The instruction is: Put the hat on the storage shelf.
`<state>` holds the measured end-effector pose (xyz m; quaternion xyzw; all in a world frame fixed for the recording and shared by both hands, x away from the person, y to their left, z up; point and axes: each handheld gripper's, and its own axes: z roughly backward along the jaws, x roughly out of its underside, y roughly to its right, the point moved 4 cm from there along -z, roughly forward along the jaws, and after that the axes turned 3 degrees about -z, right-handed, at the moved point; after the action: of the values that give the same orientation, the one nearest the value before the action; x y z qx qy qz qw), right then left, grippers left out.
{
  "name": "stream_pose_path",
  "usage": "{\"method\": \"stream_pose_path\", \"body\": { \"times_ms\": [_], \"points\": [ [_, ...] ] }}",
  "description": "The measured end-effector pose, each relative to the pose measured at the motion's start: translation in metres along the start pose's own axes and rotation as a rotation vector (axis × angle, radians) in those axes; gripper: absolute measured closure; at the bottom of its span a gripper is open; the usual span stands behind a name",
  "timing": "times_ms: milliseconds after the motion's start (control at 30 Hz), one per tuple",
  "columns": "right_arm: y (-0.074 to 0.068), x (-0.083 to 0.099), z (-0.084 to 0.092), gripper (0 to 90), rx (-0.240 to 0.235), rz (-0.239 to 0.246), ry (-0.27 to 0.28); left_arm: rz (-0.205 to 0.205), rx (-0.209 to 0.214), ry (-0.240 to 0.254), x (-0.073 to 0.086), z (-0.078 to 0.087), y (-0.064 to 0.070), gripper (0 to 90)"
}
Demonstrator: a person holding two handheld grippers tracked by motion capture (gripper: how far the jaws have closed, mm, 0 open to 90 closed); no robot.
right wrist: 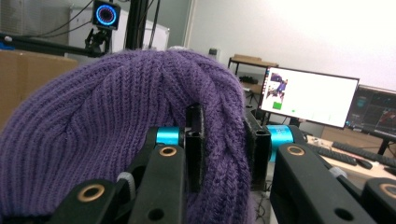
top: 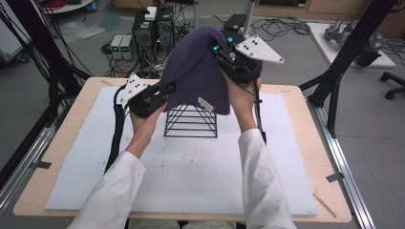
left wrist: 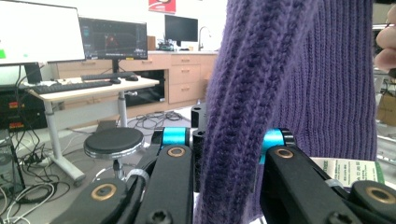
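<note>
hat: purple knit beanie, held up over black wire rack
left gripper: clamped on hat's lower left edge
right gripper: clamped on hat's upper right
rack: on white mat, centre
hat tag: white label at hem

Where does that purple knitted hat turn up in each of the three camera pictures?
High view: the purple hat hangs at top centre, above the black wire rack.
Left gripper view: it fills the centre and right, a fold pinched between the black fingers.
Right gripper view: it domes across the left and centre, again pinched.
Shared landmark: the hat's white tag, high view and left gripper view.
</note>
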<state>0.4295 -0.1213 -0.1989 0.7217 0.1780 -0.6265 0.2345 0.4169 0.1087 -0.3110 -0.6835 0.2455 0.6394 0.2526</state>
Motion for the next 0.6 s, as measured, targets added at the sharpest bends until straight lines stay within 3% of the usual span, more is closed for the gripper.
{"method": "stream_pose_path", "body": {
  "times_ms": [167, 333, 600],
  "points": [
    [-0.006, 0.013, 0.0, 75.3, 0.018, 0.018, -0.003, 0.012, -0.003, -0.019, 0.011, 0.003, -0.002, 80.7],
    [-0.005, 0.032, 0.002, 75.3, 0.022, -0.009, -0.033, 0.026, 0.011, -0.045, 0.025, 0.006, -0.002, 80.6],
    [-0.012, 0.062, 0.004, 75.2, 0.03, -0.055, -0.074, 0.097, 0.021, -0.077, 0.056, 0.009, -0.002, 80.4]
  ]
}}
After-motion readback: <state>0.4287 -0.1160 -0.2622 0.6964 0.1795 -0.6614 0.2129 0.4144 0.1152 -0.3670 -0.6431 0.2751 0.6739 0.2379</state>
